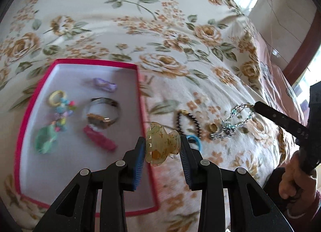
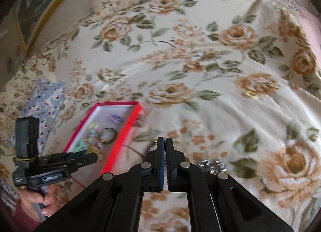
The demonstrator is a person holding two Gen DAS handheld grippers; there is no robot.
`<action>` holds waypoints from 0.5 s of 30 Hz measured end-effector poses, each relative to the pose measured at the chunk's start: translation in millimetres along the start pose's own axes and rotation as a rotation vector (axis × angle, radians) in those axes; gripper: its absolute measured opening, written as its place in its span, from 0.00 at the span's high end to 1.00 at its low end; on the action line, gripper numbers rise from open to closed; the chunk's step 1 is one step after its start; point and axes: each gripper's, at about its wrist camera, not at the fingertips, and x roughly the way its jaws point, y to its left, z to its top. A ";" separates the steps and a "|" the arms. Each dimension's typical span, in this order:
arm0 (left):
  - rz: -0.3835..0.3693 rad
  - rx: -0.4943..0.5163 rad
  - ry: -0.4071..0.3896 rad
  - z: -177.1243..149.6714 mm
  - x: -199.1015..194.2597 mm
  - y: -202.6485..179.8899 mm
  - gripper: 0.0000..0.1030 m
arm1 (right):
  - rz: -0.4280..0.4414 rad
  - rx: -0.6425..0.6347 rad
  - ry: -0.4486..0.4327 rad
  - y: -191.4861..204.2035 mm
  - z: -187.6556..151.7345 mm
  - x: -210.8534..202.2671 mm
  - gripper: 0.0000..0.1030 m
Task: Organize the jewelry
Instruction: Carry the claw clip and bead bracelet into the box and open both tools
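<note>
Left tool [image 1: 163, 143] clamping translucent amber plastic claw clip [image 1: 161, 145], hovering over red-rimmed white tray's [image 1: 96, 62] right edge. Right tool [image 2: 165, 141] pinching silver bead chain [image 1: 238, 118], lifting off floral bedspread [image 1: 180, 31]. Advice: clearing rim before releasing; avoiding bangle [image 1: 104, 112].

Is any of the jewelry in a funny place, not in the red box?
Yes. A dark beaded bracelet, a small gold ring and a blue ring lie loose on the flowered bedspread, beside the red-rimmed box instead of inside it.
</note>
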 end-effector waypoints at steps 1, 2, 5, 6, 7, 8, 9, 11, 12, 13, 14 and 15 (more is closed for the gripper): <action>0.006 -0.007 -0.005 -1.6 -4.6 3.8 0.68 | 0.012 -0.006 -0.001 5.4 0.9 0.7 0.99; 0.015 -0.017 -0.012 -4.2 -10.8 9.4 0.68 | 0.025 -0.011 -0.002 11.0 1.9 1.4 0.99; 0.043 -0.039 -0.027 -10.1 -26.0 23.7 0.68 | 0.075 -0.028 0.005 29.5 3.8 6.3 0.99; 0.051 -0.045 -0.030 -10.4 -28.8 27.4 0.68 | 0.091 -0.038 0.009 37.1 3.5 8.5 0.99; 0.060 -0.051 -0.035 -11.9 -32.7 31.4 0.68 | 0.109 -0.047 0.015 45.2 3.6 12.2 0.99; 0.071 -0.060 -0.039 -13.8 -37.1 36.4 0.68 | 0.120 -0.052 0.020 50.4 2.8 14.3 0.99; 0.080 -0.069 -0.043 -15.7 -41.4 41.8 0.68 | 0.137 -0.060 0.029 58.2 2.3 18.4 0.99; 0.096 -0.087 -0.048 -18.0 -48.4 52.8 0.68 | 0.168 -0.076 0.045 73.3 0.7 25.1 0.99; 0.105 -0.097 -0.050 -19.7 -51.8 58.2 0.68 | 0.178 -0.086 0.050 79.1 -0.4 27.4 0.99; 0.111 -0.103 -0.052 -20.5 -53.8 62.1 0.68 | 0.191 -0.099 0.057 87.8 -1.5 30.9 0.99; 0.122 -0.112 -0.054 -22.8 -57.3 66.6 0.68 | 0.200 -0.106 0.062 93.2 -2.2 33.2 0.99; 0.130 -0.116 -0.055 -23.3 -59.2 69.5 0.68 | 0.213 -0.115 0.070 100.3 -3.4 36.7 0.99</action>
